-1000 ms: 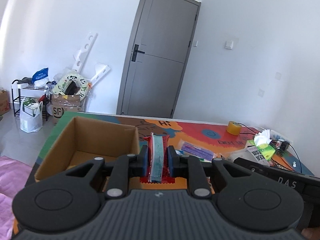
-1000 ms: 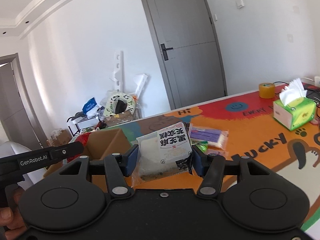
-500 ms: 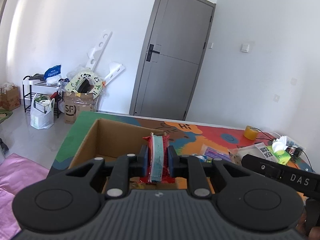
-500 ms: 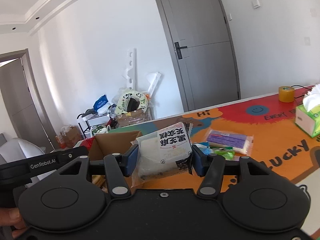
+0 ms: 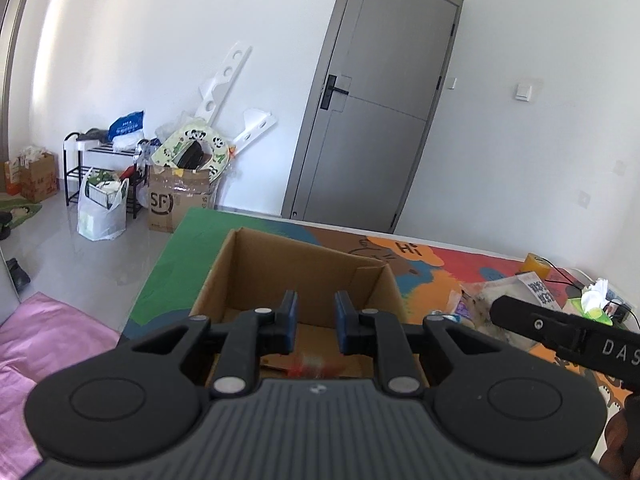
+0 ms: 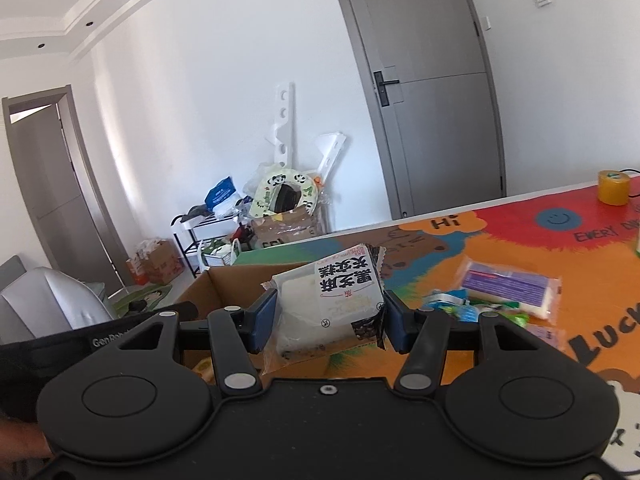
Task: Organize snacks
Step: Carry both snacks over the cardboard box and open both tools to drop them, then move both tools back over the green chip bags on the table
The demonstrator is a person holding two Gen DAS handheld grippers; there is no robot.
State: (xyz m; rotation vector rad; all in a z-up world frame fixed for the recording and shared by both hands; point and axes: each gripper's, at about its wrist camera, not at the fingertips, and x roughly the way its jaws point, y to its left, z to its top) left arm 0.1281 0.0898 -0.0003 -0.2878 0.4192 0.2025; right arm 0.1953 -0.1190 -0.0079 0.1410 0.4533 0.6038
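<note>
An open cardboard box [image 5: 304, 264] stands on the colourful mat at the table's left end. My left gripper [image 5: 316, 320] hovers over it, jaws a narrow gap apart with nothing between the pads. A blurred red snack pack [image 5: 308, 366] shows low inside the box, just under the fingers. My right gripper [image 6: 326, 316] is shut on a white snack pack [image 6: 332, 300] printed with black characters. It holds the pack at the box's [image 6: 224, 284] right side, above the wall. In the left wrist view, the right gripper's body is the black bar [image 5: 580, 340] at right.
A purple-and-white pack [image 6: 510, 288] and green packs [image 6: 452, 308] lie on the mat right of the box. A yellow tape roll [image 6: 613, 187] and a green tissue box [image 5: 596, 304] sit further right. Bags, boxes and a rack crowd the floor by the wall.
The red snack pack has left my left gripper's jaws and now lies low in the box. Both grippers have shifted left towards the box, the right one still carrying the white pack.
</note>
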